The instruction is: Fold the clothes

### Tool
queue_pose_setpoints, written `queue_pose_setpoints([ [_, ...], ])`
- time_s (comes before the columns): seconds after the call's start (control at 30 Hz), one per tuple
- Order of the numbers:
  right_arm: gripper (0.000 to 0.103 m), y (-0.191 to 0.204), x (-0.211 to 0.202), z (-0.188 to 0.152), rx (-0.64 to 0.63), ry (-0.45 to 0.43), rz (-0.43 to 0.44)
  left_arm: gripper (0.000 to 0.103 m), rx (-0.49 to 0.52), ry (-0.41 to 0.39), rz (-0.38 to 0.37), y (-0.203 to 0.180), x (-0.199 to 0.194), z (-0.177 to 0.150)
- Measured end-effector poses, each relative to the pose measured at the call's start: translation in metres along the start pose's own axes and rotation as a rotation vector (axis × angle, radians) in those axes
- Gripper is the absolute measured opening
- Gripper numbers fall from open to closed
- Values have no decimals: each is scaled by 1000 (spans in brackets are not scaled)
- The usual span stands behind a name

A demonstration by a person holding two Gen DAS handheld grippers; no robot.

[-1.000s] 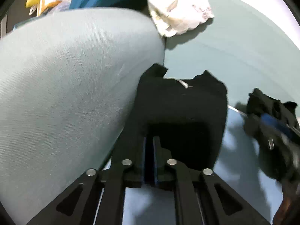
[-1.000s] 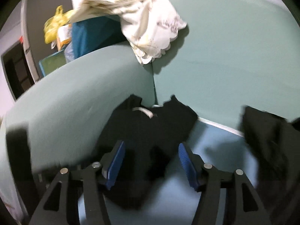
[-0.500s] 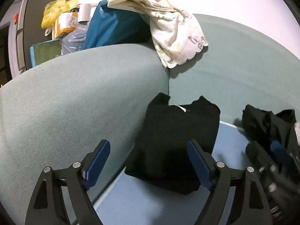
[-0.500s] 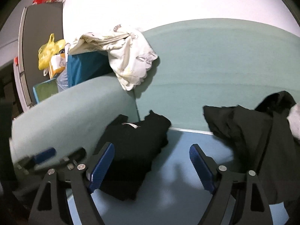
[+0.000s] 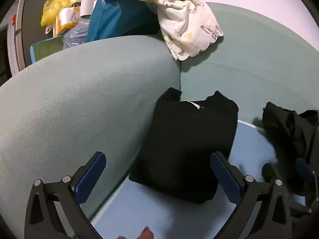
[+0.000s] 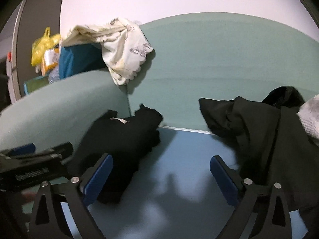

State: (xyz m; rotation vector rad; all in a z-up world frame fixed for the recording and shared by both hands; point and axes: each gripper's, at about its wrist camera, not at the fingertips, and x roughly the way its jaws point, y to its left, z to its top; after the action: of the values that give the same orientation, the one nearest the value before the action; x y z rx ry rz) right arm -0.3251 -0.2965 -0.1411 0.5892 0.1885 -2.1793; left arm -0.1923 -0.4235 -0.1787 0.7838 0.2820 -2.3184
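A folded black garment point(image 5: 189, 139) lies on the blue seat point(image 5: 159, 215), tucked into the corner against the green armrest; it also shows in the right wrist view point(image 6: 123, 139). My left gripper point(image 5: 157, 177) is open and empty, just in front of it. My right gripper point(image 6: 161, 179) is open and empty over the blue seat point(image 6: 179, 199). A crumpled pile of black clothes point(image 6: 259, 131) lies to the right, and also shows in the left wrist view point(image 5: 289, 131). The left gripper is visible in the right wrist view point(image 6: 30, 163).
The pale green armrest point(image 5: 79, 109) rises at the left and the green backrest point(image 6: 219, 69) behind. A white patterned cloth point(image 5: 185, 25) hangs over a blue bag point(image 5: 119, 20). A yellow bag point(image 5: 53, 4) sits behind. A white knit item point(image 6: 309, 115) is at the far right.
My left gripper opened, let go of the black garment and drew back. My right gripper also drew back and swung right, bringing the black pile into view.
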Motion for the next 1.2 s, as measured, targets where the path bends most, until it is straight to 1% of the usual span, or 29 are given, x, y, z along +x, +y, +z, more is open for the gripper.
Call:
queue_pose_setpoints([
  [0.03,103,-1,-8,-3,-10,3,-19,103,5,-1,4,-2,0,0],
  [0.07,103,-5,-24,-9,-19,6,-38,103,9,-1,9,-4,0,-1],
  [0.13,103,-9,-16,-11,-15,12,-55,103,18,1,12,-6,0,-2],
  [0.2,103,-17,-19,-16,4,18,-59,103,23,3,12,-9,1,-2],
  [0.27,103,-18,9,-5,24,23,-60,103,27,-1,13,-10,1,-2],
  [0.3,103,-21,3,-9,29,24,-61,103,28,-3,14,-10,1,-2],
  [0.37,103,-23,19,-2,44,30,-72,103,30,-11,1,-11,0,-3],
  [0.4,103,-30,-1,-14,49,32,-76,103,35,-22,-1,-12,-1,-3],
  [0.43,103,-35,-8,-19,55,33,-77,101,45,-31,3,-13,-3,-3],
  [0.47,103,-36,-4,-17,59,33,-75,96,55,-40,8,-15,-4,-4],
  [0.5,103,-38,-11,-17,62,31,-70,74,63,-48,10,-16,-6,-4],
  [0.53,103,-38,-8,-13,64,28,-64,46,51,-37,-11,-14,-4,-4],
  [0.57,103,-36,0,-8,66,25,-58,33,39,-27,-33,-12,-2,-3],
  [0.6,103,-35,6,-3,65,19,-55,12,28,-17,-51,-11,0,-3],
  [0.63,103,-37,-2,-4,60,14,-55,3,29,-13,-42,-11,2,-3],
  [0.67,103,-40,-14,-9,54,8,-56,2,30,-10,-32,-10,3,-4],
  [0.7,103,-39,-16,-8,48,3,-57,1,34,-8,-24,-10,4,-4],
  [0.8,103,-39,-22,-10,35,-6,-46,0,25,19,-65,-8,8,-5],
  [0.83,103,-37,-16,-6,31,-7,-31,0,17,23,-70,-7,9,-4],
  [0.9,103,-33,-16,-7,34,-6,-2,0,1,32,-78,-5,11,-4],
  [0.97,103,-32,-16,-9,39,4,12,0,-33,51,-84,1,15,-3],
  [1.1,103,-29,-4,-8,59,17,9,0,-147,106,-164,26,30,-2],
  [1.13,103,-30,2,-9,82,26,19,0,-166,112,-178,29,35,-2],
  [1.2,103,-34,14,-12,141,51,50,0,-173,112,-171,30,41,-3],
])
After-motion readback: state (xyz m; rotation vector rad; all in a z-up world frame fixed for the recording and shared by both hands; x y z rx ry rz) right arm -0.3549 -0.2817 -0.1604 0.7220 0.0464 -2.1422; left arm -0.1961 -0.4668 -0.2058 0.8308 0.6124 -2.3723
